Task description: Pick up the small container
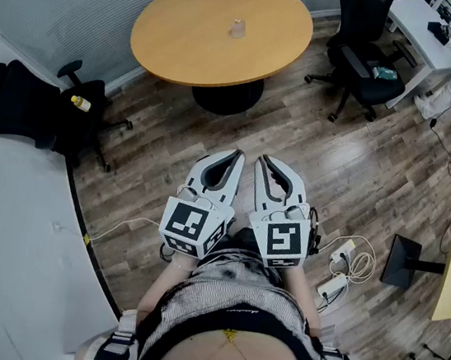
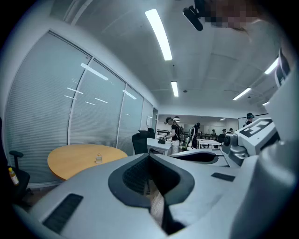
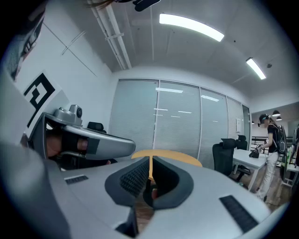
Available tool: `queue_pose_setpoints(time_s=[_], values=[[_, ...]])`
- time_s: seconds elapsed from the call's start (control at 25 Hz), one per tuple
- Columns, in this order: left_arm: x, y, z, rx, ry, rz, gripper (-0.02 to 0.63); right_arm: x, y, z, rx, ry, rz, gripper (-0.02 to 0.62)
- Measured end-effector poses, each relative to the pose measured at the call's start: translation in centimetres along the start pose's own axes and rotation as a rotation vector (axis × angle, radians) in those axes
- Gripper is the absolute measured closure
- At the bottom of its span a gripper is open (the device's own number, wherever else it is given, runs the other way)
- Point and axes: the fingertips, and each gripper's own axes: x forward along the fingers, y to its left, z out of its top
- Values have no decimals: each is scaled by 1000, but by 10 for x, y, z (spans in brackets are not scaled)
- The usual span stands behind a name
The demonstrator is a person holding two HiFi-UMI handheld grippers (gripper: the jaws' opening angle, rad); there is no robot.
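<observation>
Both your left gripper (image 1: 236,155) and right gripper (image 1: 263,159) are closed, empty, side by side. The small container (image 1: 238,28) stands near the centre of the round table (image 1: 179,35), well apart from them.

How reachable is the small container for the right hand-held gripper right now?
Probably not yet: the small container stands mid round table, far beyond the right hand-held gripper. Only floor lies between, so stepping closer should do.
</observation>
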Motion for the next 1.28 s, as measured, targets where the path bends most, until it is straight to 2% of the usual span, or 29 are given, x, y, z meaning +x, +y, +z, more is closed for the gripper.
queue_pose_setpoints(time_s=[0.28, 0.4, 0.76, 1.12, 1.28], values=[[10, -4, 6, -34, -17, -45, 604, 2, -12, 7, 26, -48, -2, 560], [12, -5, 9, -40, -30, -57, 604, 2, -18, 8, -3, -80, 1, 560], [19, -6, 25, -76, -63, -101, 604, 3, -27, 13, 9, -110, 91, 565], [32, 3, 39, -75, -35, -249, 604, 25, -27, 8, 38, -49, 119, 574], [46, 15, 45, -115, -31, -296, 604, 39, -36, 9, 78, -59, 124, 574]])
